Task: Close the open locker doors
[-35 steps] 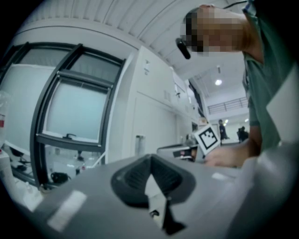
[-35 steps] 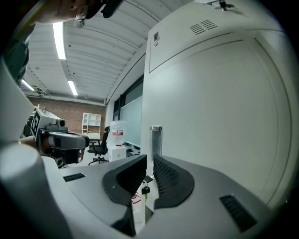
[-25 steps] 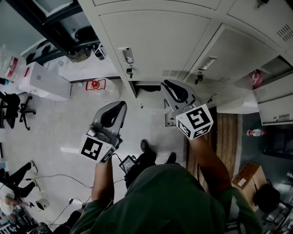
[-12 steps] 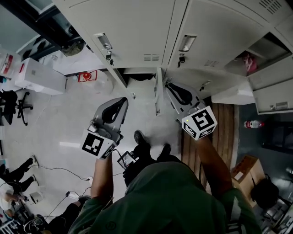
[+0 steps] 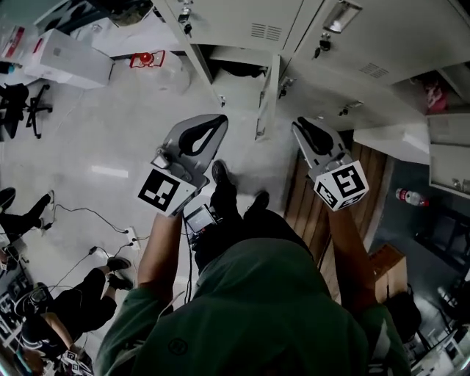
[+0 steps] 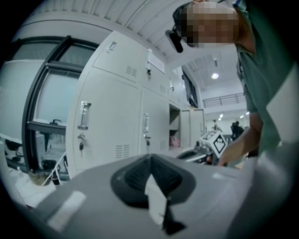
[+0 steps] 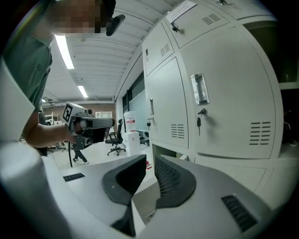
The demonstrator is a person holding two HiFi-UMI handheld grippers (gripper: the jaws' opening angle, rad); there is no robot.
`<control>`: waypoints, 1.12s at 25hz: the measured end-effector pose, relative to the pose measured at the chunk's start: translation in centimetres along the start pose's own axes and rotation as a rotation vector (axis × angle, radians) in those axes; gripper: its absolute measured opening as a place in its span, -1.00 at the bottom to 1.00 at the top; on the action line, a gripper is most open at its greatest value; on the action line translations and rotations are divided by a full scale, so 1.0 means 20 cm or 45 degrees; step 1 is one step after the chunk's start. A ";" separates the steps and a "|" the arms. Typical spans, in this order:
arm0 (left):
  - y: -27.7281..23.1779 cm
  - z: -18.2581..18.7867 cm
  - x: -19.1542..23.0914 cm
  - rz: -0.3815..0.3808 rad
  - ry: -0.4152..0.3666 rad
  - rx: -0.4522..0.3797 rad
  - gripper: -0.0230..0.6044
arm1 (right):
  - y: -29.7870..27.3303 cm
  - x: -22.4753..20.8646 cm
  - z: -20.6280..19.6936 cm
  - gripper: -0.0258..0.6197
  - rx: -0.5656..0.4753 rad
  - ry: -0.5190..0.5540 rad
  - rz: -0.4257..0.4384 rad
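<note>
**Head view.** My left gripper (image 5: 218, 120) and my right gripper (image 5: 299, 125) hover above the floor (image 5: 95, 132), short of the locker bank (image 5: 242, 18). The open door (image 5: 268, 99) of a low locker stands edge-on between them. It is nearer the right gripper and touches neither. A far open locker (image 5: 435, 95) lies at the right edge. I judge the step in hand to be the approach, since no push has begun.

**Left gripper view.** My jaws meet at the tips and hold nothing. Closed doors (image 6: 112, 116) fill the left, with the far open locker beyond.

**Right gripper view.** My jaws stand a narrow slit apart and are empty. They aim at the low opening (image 7: 169, 150) beneath the closed doors. The next move calls for setting the right gripper against the open door's outer face. It then swings the door round until it seats.
</note>
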State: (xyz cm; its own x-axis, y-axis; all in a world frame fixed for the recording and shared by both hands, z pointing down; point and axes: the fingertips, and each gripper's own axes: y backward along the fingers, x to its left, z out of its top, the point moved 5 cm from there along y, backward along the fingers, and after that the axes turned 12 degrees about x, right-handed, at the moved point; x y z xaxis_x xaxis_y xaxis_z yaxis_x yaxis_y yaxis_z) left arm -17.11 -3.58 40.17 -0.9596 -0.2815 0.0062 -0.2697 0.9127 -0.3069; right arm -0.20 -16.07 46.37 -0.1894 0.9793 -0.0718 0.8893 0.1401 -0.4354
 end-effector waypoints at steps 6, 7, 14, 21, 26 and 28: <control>-0.02 -0.15 -0.06 0.027 0.027 -0.001 -0.93 | -0.04 0.02 -0.23 -0.80 0.025 -0.027 0.074; -0.03 -0.17 -0.07 0.031 0.030 -0.001 -0.93 | -0.05 0.02 -0.26 -0.80 0.024 -0.027 0.085; -0.10 -0.35 -0.11 0.027 0.066 0.022 -0.93 | -0.12 0.01 -0.51 -0.80 0.073 -0.032 0.119; -0.21 -0.54 -0.12 0.021 0.098 0.081 -0.93 | -0.24 0.01 -0.73 -0.77 0.133 -0.008 0.175; -0.24 -0.65 -0.10 0.014 0.126 0.083 -0.93 | -0.35 0.08 -0.82 -0.70 0.158 0.047 0.258; -0.24 -0.69 -0.10 0.015 0.137 0.082 -0.93 | -0.39 0.11 -0.86 -0.66 0.177 0.074 0.276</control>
State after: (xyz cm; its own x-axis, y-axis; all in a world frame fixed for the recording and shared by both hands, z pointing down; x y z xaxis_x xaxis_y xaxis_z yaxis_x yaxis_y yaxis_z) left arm -15.08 -3.29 54.73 -0.9667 -0.2343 0.1030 -0.2558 0.8938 -0.3682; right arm -0.50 -12.53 65.03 0.0267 0.9915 -0.1270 0.8399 -0.0911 -0.5350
